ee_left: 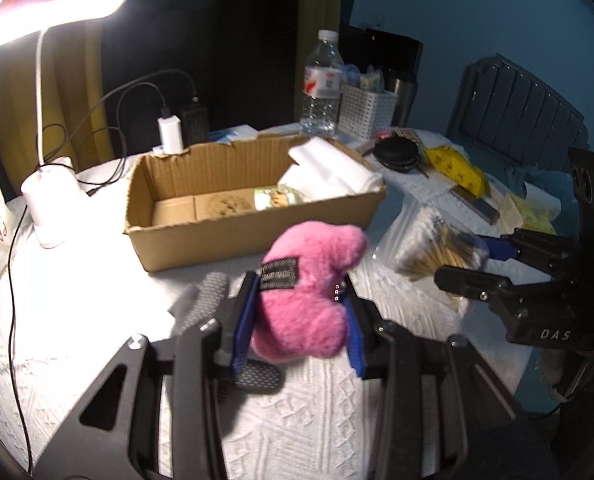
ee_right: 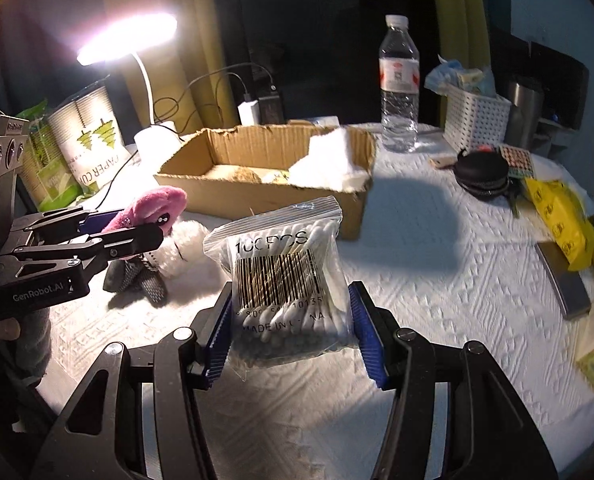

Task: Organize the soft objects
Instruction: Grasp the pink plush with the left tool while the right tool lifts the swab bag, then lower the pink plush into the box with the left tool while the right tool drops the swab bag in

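We see a table under a white embossed cloth (ee_right: 437, 280), set against blue walls and dark curtains, lit by one white desk lamp (ee_right: 127, 36) at its far left edge. One open cardboard box (ee_left: 253, 232) sits near the far middle of the table and holds one white folded cloth (ee_left: 329, 170) at its right end. Behind the box stand one clear water bottle (ee_right: 399, 84) and one white perforated basket (ee_right: 475, 122). One black round pouch (ee_right: 481, 172) and one yellow packet (ee_right: 563, 220) lie toward the right edge.

We count two grippers. The left gripper (ee_left: 297, 320) has its jaws clamped on one pink plush toy (ee_left: 309, 296), which is lifted above the cloth in front of the box. The right gripper (ee_right: 293, 332) has its jaws closed on one clear bag of cotton swabs (ee_right: 285, 280), also raised in front of the box. One white fluffy item (ee_right: 183, 246) and one grey strap (ee_right: 149, 284) lie on the cloth beneath the plush toy.
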A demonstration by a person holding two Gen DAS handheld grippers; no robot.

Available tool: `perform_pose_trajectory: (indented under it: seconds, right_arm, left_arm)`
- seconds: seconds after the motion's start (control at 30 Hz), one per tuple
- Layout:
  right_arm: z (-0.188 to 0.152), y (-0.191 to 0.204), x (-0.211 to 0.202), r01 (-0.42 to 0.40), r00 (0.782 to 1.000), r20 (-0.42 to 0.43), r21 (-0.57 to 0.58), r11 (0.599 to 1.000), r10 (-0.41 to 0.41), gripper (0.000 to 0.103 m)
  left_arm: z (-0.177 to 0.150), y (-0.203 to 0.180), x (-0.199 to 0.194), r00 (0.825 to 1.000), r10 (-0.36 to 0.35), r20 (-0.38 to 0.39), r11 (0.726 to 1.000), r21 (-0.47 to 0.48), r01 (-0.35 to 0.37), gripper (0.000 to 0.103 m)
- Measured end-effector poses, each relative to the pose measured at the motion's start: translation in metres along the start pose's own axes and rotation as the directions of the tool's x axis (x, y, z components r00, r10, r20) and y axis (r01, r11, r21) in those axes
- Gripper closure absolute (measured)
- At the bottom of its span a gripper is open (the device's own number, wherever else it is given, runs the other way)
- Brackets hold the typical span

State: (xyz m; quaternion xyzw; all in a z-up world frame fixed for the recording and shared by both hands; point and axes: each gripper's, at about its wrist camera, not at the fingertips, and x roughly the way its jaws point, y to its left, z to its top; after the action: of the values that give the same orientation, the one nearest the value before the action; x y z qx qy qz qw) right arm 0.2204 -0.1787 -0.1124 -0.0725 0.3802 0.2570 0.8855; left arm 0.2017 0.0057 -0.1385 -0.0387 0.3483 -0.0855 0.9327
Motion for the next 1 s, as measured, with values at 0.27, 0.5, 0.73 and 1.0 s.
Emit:
perform_pose_trajectory:
  seconds: [0.27, 0.5, 0.73, 1.0]
  right_arm:
    - [0.02, 0.013, 0.01, -0.011, 1.0, 0.004, -0.03, 0.999, 0.011, 0.045]
    - [0.039, 0.017, 0.014, -0.009, 1.0, 0.026, -0.038, 0.999, 0.01, 0.045]
    - [0.057, 0.014, 0.018, -0.001, 0.999, 0.049, -0.036, 0.999, 0.003, 0.045]
    - [0.076, 0.006, 0.02, 0.008, 0.997, 0.074, -0.039, 0.999, -0.005, 0.045]
  left_arm:
    - [0.012, 0.026, -0.004, 1.0, 0.008, 0.02, 0.999, -0.031, -0.008, 0.064]
    - [0.031, 0.037, -0.006, 0.999, 0.013, 0.053, 0.999, -0.039, -0.011, 0.064]
    - [0.05, 0.043, -0.007, 0.996, 0.018, 0.088, 0.999, -0.04, -0.015, 0.064]
    - [0.067, 0.054, -0.001, 0.993, 0.032, 0.114, 0.999, -0.046, -0.027, 0.064]
